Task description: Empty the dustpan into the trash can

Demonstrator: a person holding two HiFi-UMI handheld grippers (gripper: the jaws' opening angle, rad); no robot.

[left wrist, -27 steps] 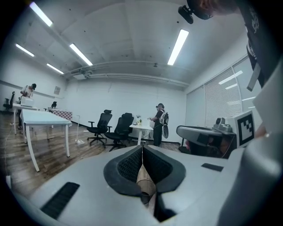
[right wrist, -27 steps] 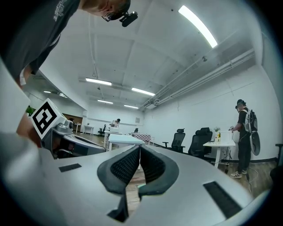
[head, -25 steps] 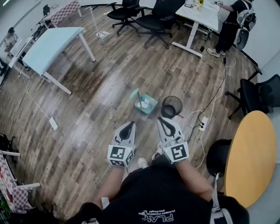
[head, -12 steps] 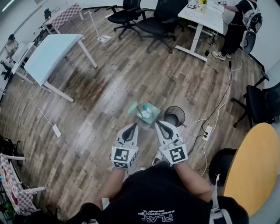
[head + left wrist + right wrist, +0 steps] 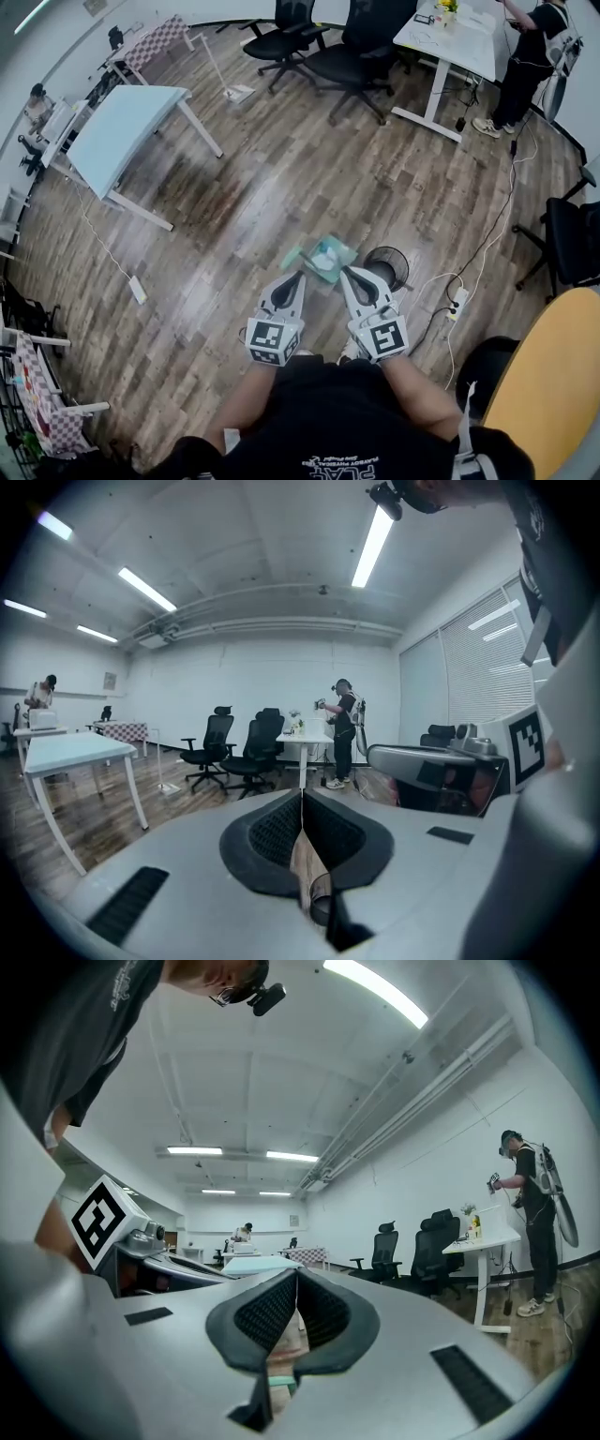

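A teal dustpan (image 5: pixel 326 255) with white scraps in it lies on the wooden floor, its handle pointing left. A black mesh trash can (image 5: pixel 387 267) stands just to its right. In the head view my left gripper (image 5: pixel 299 276) is shut and empty, its tip above the dustpan's near left edge. My right gripper (image 5: pixel 344 271) is also shut and empty, its tip between the dustpan and the can. The left gripper (image 5: pixel 302 794) view shows pads pressed together. In the right gripper (image 5: pixel 296 1274) view the pads also meet, with a strip of teal dustpan (image 5: pixel 281 1383) below them.
A light blue table (image 5: pixel 131 117) stands far left. Black office chairs (image 5: pixel 319 42) and a white desk (image 5: pixel 450 33) stand at the back, with a person (image 5: pixel 534 47) beside them. A power strip with cables (image 5: pixel 457 302), a black chair (image 5: pixel 572 239) and a yellow round table (image 5: pixel 562 375) are on the right.
The view has advanced across the floor: dustpan and trash can have come closer, from well ahead of the gripper tips to right at them. Both grippers stay shut.
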